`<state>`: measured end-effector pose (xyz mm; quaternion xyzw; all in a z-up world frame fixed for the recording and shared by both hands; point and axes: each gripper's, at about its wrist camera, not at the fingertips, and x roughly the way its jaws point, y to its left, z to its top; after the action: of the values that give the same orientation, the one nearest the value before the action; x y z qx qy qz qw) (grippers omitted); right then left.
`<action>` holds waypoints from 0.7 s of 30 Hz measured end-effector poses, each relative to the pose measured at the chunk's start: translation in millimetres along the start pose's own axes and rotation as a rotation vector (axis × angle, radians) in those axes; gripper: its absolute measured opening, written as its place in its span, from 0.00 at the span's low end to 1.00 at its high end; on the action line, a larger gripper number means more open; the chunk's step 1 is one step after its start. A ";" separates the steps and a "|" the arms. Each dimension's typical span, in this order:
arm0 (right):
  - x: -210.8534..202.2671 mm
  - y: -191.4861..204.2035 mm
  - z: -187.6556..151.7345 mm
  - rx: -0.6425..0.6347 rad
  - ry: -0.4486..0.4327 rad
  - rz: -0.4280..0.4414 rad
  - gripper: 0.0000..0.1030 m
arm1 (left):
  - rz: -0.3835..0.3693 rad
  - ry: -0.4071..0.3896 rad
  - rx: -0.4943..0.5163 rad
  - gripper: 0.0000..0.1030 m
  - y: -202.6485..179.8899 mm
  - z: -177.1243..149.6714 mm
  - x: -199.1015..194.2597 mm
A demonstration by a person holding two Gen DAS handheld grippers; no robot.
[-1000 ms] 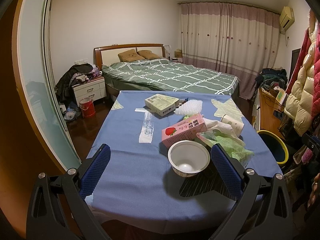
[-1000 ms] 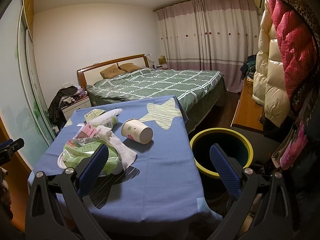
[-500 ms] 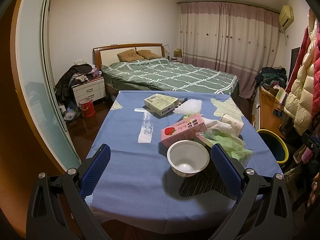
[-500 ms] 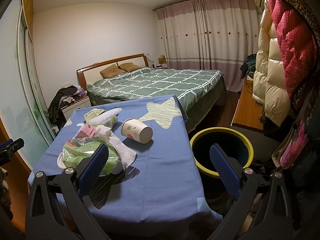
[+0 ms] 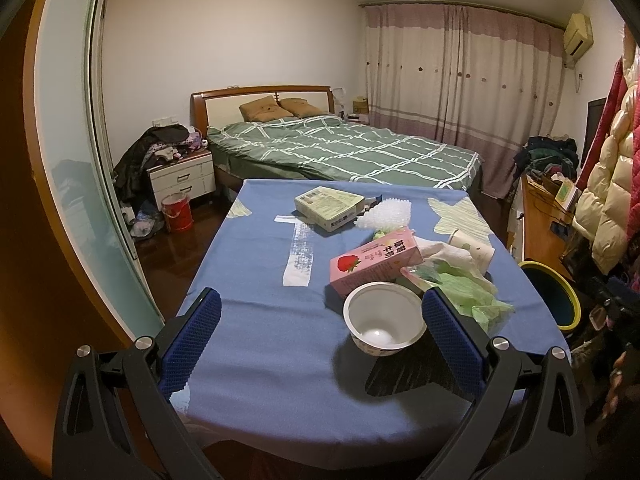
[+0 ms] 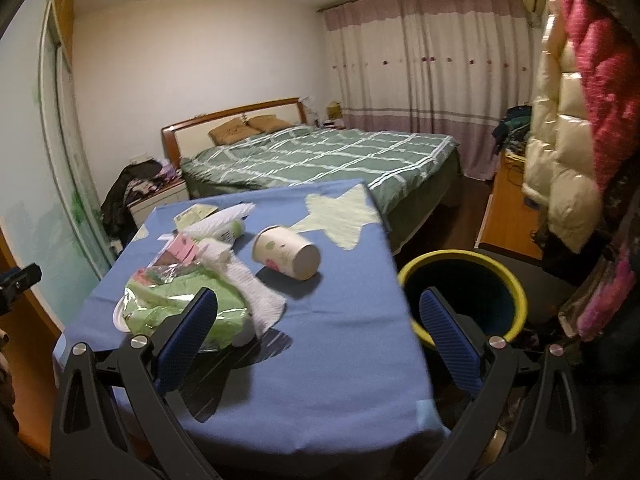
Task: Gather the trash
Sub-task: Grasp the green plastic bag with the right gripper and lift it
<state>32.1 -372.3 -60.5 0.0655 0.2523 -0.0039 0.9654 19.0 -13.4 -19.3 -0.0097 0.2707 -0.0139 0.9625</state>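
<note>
A: What fills the room?
B: A blue-clothed table [image 5: 256, 320], a yellow-rimmed bin [image 6: 464, 258] beside it.
A: The trash?
B: On the table: pink carton [image 5: 376, 264], paper cup [image 6: 286, 253], white bowl [image 5: 384, 322].
A: The grippers?
B: Left gripper [image 5: 320, 326] and right gripper [image 6: 318, 322] both spread wide, empty.

Ahead of both grippers, past the table, a bed [image 5: 344, 152] under a green checked quilt is filling the middle of the room, its wooden headboard [image 5: 260, 98] standing against a plain pale wall [image 5: 224, 40]. Two brown pillows [image 5: 280, 109] are lying at its head. Ahead and to the left, a white nightstand [image 5: 182, 180] is carrying a heap of clothes, with a red bucket [image 5: 177, 212] standing on the dark glossy floor [image 5: 176, 256] before it. Far ahead, pink-banded curtains [image 6: 432, 80] are hanging closed. To the right, puffy coats [image 6: 568, 140] are hanging beside a wooden cabinet [image 6: 504, 208]. An air conditioner [image 5: 578, 38] is sitting high up.
</note>
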 end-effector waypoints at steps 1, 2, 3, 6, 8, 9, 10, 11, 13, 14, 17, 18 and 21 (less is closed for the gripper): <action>7.6 8.1 -2.1 -0.016 0.012 0.027 0.94 | 0.002 0.003 -0.002 0.96 1.5 -0.2 1.4; 11.1 12.8 -3.6 -0.026 0.015 0.043 0.94 | 0.004 0.006 -0.004 0.96 2.5 0.2 2.4; 14.5 18.2 -5.5 -0.038 0.016 0.058 0.94 | 0.005 0.008 -0.007 0.96 3.4 0.0 3.1; 25.6 40.9 -12.7 -0.087 0.028 0.103 0.94 | 0.009 0.012 -0.014 0.96 8.0 -0.5 4.9; 30.9 57.4 -19.8 -0.125 0.038 0.136 0.94 | 0.015 0.013 -0.019 0.96 12.1 -0.7 5.3; 33.0 63.4 -22.2 -0.140 0.044 0.142 0.94 | 0.018 0.014 -0.022 0.96 13.6 -0.6 5.6; 35.5 68.5 -24.4 -0.158 0.051 0.148 0.94 | 0.023 0.016 -0.026 0.96 16.1 -0.9 6.1; 37.6 73.4 -26.7 -0.174 0.059 0.154 0.94 | 0.025 0.017 -0.030 0.96 18.2 -0.6 6.8; 41.2 82.2 -31.4 -0.196 0.072 0.171 0.94 | 0.026 0.021 -0.040 0.96 22.3 -1.2 7.4; 42.8 85.4 -32.9 -0.203 0.076 0.175 0.94 | 0.027 0.021 -0.042 0.96 23.1 -1.3 7.4; 50.5 98.0 -39.8 -0.237 0.101 0.182 0.94 | 0.026 0.020 -0.042 0.96 24.5 -1.5 7.3; 53.7 100.3 -41.4 -0.248 0.109 0.182 0.94 | 0.025 0.020 -0.042 0.96 24.5 -1.4 7.3; 61.9 108.8 -45.2 -0.277 0.117 0.172 0.94 | 0.023 0.022 -0.042 0.96 26.4 -1.9 7.2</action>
<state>68.6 -257.0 -116.3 -0.0466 0.2998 0.1175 0.9456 24.8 12.7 -25.3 -0.0265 0.2817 0.0029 0.9591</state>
